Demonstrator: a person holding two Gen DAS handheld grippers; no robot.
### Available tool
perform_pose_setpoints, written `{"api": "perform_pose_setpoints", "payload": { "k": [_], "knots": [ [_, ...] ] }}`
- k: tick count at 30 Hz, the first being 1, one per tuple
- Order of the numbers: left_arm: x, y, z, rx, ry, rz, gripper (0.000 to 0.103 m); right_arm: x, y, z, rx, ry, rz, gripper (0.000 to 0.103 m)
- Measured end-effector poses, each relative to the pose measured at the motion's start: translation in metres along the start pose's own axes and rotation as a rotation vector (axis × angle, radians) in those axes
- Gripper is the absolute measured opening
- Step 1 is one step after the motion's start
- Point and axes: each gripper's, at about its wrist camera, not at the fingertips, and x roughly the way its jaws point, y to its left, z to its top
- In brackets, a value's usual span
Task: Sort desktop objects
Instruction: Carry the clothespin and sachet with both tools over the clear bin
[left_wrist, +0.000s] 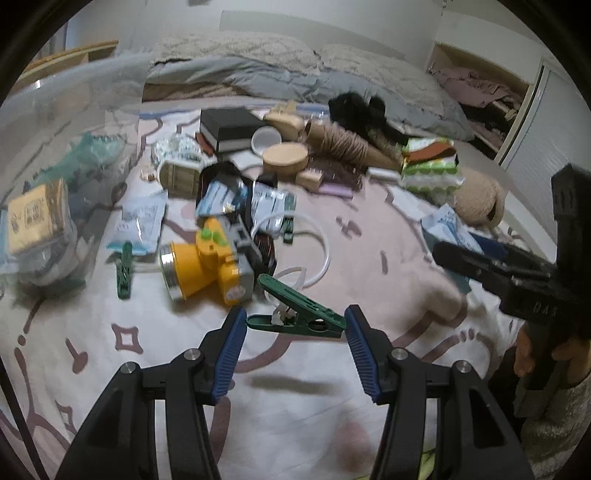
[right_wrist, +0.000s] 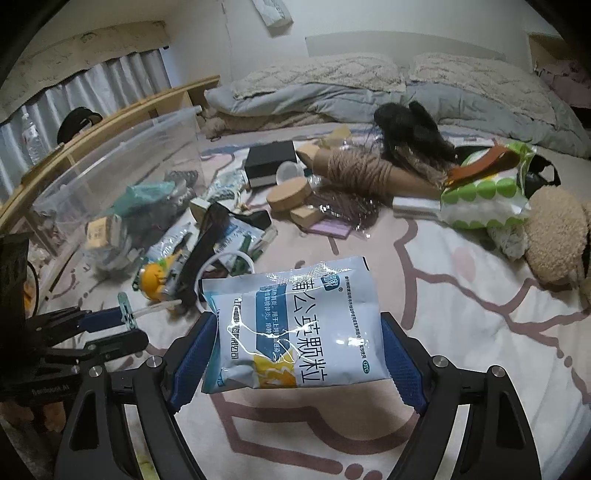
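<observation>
In the left wrist view my left gripper (left_wrist: 295, 322) is shut on a green plastic clip (left_wrist: 299, 314), held crosswise between the blue pads above the patterned bedsheet. In the right wrist view my right gripper (right_wrist: 297, 325) is shut on a blue-and-white medicine sachet (right_wrist: 295, 325), which is gripped by its sides and lifted off the sheet. The left gripper (right_wrist: 118, 325) with its clip (right_wrist: 125, 306) also shows at the left edge of that view. The right gripper (left_wrist: 480, 266) enters the left view from the right.
A clear plastic bin (right_wrist: 110, 162) holding several items stands at the left. On the sheet lie a yellow headlamp (left_wrist: 203, 266), a second green clip (left_wrist: 125, 269), a black box (left_wrist: 229, 127), a twine cone (left_wrist: 343, 144), a green-dotted pack (right_wrist: 484, 192) and a plush toy (right_wrist: 554, 236).
</observation>
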Motion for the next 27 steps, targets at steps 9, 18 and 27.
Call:
{"api": "perform_pose_setpoints", "payload": {
  "k": [9, 18, 27],
  "knots": [
    [-0.041, -0.002, 0.041, -0.013, -0.148, -0.028, 0.055, -0.039, 0.004, 0.029, 0.026, -0.11, 0.039, 0.086],
    [-0.072, 0.001, 0.093, 0.006, -0.31, -0.015, 0.055, -0.064, 0.017, 0.063, 0.004, -0.197, 0.055, 0.086],
    [-0.101, 0.023, 0.142, -0.006, -0.449, 0.064, 0.055, -0.063, 0.04, 0.096, -0.012, -0.227, 0.12, 0.086]
  ]
}}
